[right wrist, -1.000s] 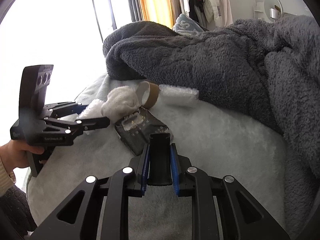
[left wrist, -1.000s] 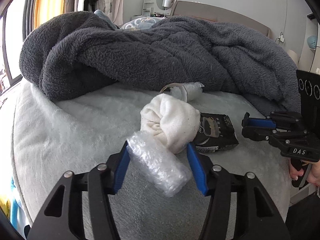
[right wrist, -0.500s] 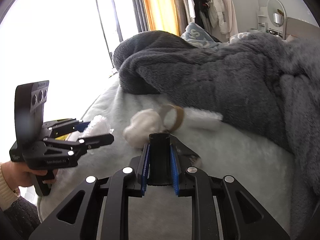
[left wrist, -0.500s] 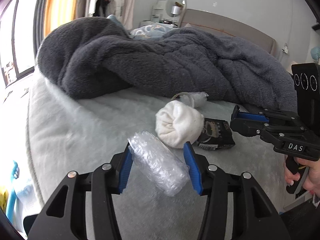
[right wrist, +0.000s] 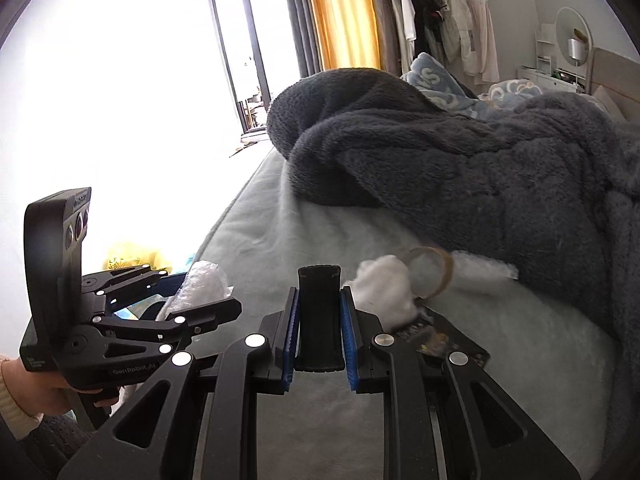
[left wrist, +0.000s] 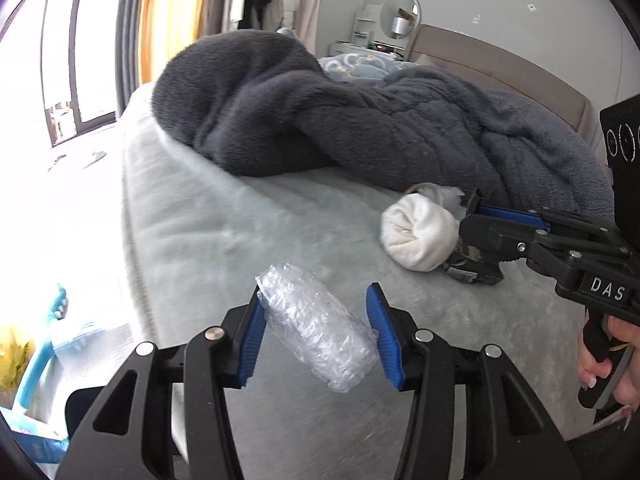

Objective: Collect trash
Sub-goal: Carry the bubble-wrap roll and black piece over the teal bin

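Note:
My left gripper [left wrist: 316, 292] is shut on a clear crumpled plastic roll [left wrist: 320, 336], which hangs slantwise between the blue pads above the pale bed [left wrist: 248, 232]. In the right wrist view that gripper [right wrist: 200, 292] is at the left with the roll [right wrist: 206, 284] in it. My right gripper [right wrist: 320, 292] is shut on a flat black piece [right wrist: 319, 320] that sticks out past its pads. Just right of it lie a balled white cloth [right wrist: 384, 292], a cardboard tape ring [right wrist: 434, 272] and a dark wrapper [right wrist: 444, 340]. The right gripper [left wrist: 472, 216] hovers over that wrapper [left wrist: 476, 276], beside the cloth [left wrist: 418, 236].
A heaped grey fleece blanket [left wrist: 360, 120] covers the far half of the bed. Beyond the bed's left edge, a yellow bag [right wrist: 132, 256] and blue items [left wrist: 44, 340] lie on the floor. A window and orange curtain [right wrist: 340, 12] stand behind. A hand [left wrist: 612, 364] holds the right gripper's handle.
Both grippers have drawn back and swung left toward the bed's edge. The plastic roll came away from the white cloth with the left gripper, whose jaws narrowed a little on it.

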Demonstrator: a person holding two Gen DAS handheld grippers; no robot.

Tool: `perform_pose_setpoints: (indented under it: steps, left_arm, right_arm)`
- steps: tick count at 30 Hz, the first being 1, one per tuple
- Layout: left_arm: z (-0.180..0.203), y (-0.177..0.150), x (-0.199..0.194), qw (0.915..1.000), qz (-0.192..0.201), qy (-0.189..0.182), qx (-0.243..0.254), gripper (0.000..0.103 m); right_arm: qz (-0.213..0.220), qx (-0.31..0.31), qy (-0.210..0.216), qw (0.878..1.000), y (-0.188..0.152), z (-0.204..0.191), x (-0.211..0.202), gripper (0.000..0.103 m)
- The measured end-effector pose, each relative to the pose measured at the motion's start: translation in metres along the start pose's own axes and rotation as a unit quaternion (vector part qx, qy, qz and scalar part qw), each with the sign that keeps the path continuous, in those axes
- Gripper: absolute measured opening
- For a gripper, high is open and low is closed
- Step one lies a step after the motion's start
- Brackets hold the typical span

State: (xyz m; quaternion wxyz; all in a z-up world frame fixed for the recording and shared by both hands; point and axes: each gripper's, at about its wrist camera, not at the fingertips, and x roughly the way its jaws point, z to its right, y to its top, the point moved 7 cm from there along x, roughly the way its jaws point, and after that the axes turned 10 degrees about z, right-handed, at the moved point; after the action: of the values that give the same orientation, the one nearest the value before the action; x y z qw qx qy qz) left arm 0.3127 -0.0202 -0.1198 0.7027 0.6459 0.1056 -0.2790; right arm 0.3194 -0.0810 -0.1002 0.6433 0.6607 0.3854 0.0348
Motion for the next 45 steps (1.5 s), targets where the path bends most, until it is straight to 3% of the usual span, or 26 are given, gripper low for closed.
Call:
perform_pose_setpoints:
  steps: [9,25,33,45]
  left_arm:
    - [-0.044,-0.007,-0.025,0.9996,-0.005,0.029,-0.002,0.052]
    - [-0.155,-0.064,-0.063,0.9948,-0.052,0.08,-0.038,0.052]
    - [-0.198,-0.109,-0.067,0.9878,-0.104,0.105,-0.049,0.052]
    - [-0.237,-0.181,-0.071,0.9669,-0.21,0.103,-0.102,0.052]
  right_arm:
    - [-0.006,0.006,0.023,1.0,0.016,-0.047,0.031,0.02]
    - [-0.028,-0.03,0.08,0.996,0.017,-0.158,0.082,0.02]
    - [-0.046,-0.039,0.104,0.993,0.011,-0.204,0.108,0.02]
    - [-0.089,-0.057,0.127,0.986,-0.017,-0.257,0.14,0.02]
